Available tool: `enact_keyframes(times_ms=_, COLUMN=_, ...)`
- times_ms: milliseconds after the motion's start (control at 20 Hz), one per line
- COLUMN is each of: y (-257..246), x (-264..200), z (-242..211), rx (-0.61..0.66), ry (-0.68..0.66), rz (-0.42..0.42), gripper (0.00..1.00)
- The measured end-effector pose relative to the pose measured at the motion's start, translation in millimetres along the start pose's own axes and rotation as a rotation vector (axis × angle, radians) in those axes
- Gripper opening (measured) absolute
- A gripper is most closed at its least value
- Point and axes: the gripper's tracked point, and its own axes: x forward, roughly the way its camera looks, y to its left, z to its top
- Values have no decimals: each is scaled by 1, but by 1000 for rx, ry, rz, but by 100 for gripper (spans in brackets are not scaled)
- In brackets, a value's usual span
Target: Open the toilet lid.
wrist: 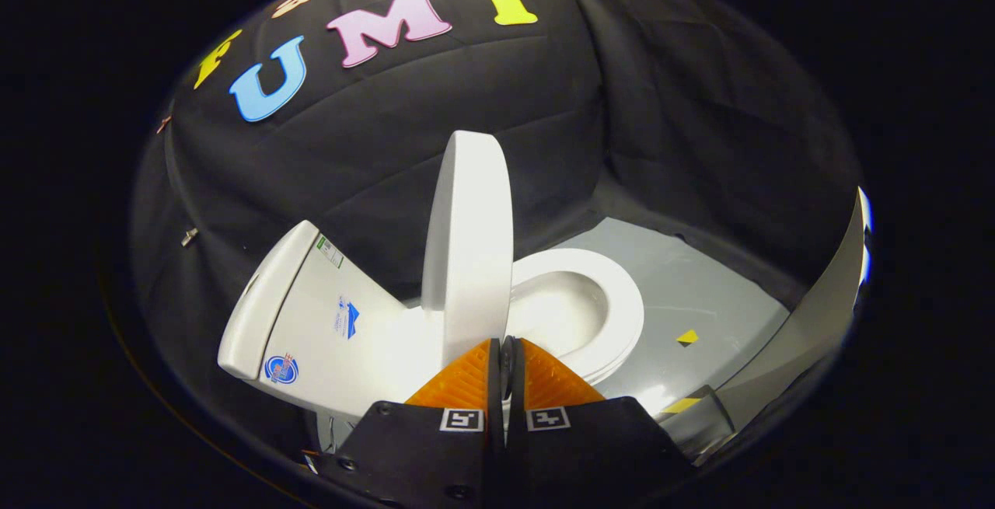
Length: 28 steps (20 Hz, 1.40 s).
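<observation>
Just ahead of my fingers the toilet lid [469,245] stands raised, close to upright, seen nearly edge-on, its lower edge dropping right down to my fingertips. My tongs [503,347] are clenched: the two fingers lie pressed together with only a thin dark seam between them, and nothing sits in that seam. The tips come right up against the foot of the lid, but whether they actually touch it I cannot tell; they do not grasp it.

To one side of the lid lies the seat [614,291], a white ring lying flat on the bowl [556,311], whose inside is open to view and pale. The ring's near curve passes close beside my right finger.

On the other side of the lid sits the tank [311,315], tilted in this view, with its cover [260,303] on. The tank's face carries a few small stickers [281,367], one round near its lower corner, one near the middle, one small near the top. I leave them unread.

The toilet stands on a grey floor [699,291]. On that floor, beyond the seat, is a small yellow and black marker [687,336], and another yellow marker [681,405] lies nearer to my fingers. A pale panel [816,322] curves up at the floor's far side. Black cloth [404,151] hangs behind the toilet.
</observation>
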Motion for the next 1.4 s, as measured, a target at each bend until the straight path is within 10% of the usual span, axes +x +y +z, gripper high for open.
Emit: enact_keyframes(times_ms=1400, y=215, x=-38, z=-26, rx=-499, ry=-236, rz=1, gripper=7)
